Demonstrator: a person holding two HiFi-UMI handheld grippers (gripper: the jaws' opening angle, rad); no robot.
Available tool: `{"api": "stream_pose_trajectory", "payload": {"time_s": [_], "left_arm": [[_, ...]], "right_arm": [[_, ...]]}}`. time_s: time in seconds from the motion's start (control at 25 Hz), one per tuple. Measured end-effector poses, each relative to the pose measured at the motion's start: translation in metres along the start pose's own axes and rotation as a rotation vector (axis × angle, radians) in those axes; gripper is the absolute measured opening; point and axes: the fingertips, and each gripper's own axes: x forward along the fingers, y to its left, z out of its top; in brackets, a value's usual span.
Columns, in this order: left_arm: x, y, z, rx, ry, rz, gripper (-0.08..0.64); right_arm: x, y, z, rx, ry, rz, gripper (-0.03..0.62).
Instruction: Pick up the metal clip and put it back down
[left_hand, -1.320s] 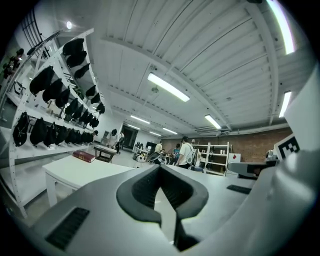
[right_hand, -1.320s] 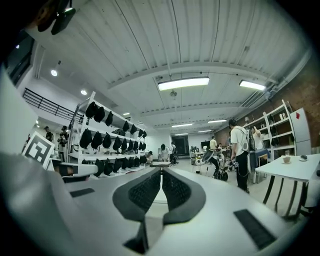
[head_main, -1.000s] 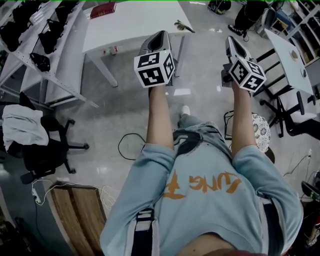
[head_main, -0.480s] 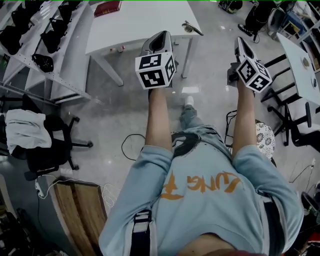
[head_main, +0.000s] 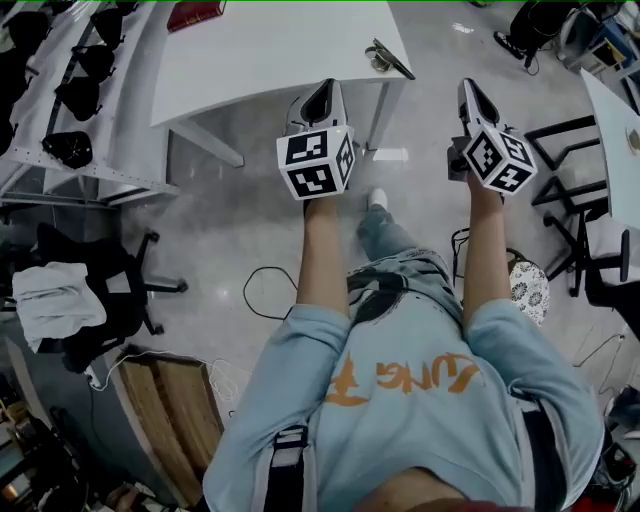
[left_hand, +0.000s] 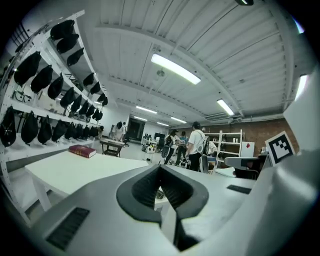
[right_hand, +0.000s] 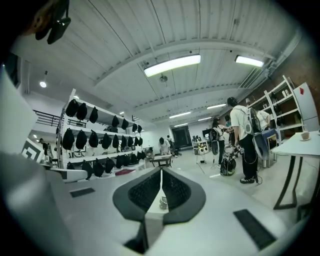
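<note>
Viewing overhead reveals the metal clip (head_main: 388, 58); gripper views reveal left tongs (left_hand: 160, 167), right tongs (right_hand: 161, 170) pinched closed

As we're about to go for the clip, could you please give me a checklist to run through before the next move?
1. Metal clip found: ok, it lies at the near right corner of the white table.
2. Left gripper empty: ok, jaws shut on nothing.
3. Right gripper empty: ok, jaws shut on nothing.
4. Jaws open for a grasp: not ok, both pairs are shut.
5. A gripper at the clip: not ok, both are short of the table.
6. Which way the clip lies: cannot tell, too small.
</note>
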Motion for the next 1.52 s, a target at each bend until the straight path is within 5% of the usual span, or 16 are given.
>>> {"api": "stream_pose_trajectory", "payload": {"time_s": [0.32,0.56,0.8,1.2,1.52], "left_arm": [[0.138,-0.013,-0.031,-0.028,0.090,0.007,0.021],[0.199,-0.013,-0.030,0.012,0.131,0.024,0.021],[0.222,-0.014,-0.028,0.119,0.170,0.048,0.021],[0.237,-0.006,-0.041,0.075,0.179,0.056,0.021],[0.234,0.022,-0.059,0.023,0.207,0.109,0.021]], "right_arm": [[0.097,-0.095,-0.003,-0.030,0.068,-0.031,0.031],[0.160,-0.117,0.008,-0.055,0.057,0.024,0.031],[0.194,-0.097,-0.010,-0.026,0.098,0.137,0.031],[0.214,-0.048,-0.025,-0.061,0.123,0.272,0.031],[0.227,-0.034,-0.052,-0.114,0.188,0.294,0.031]]}}
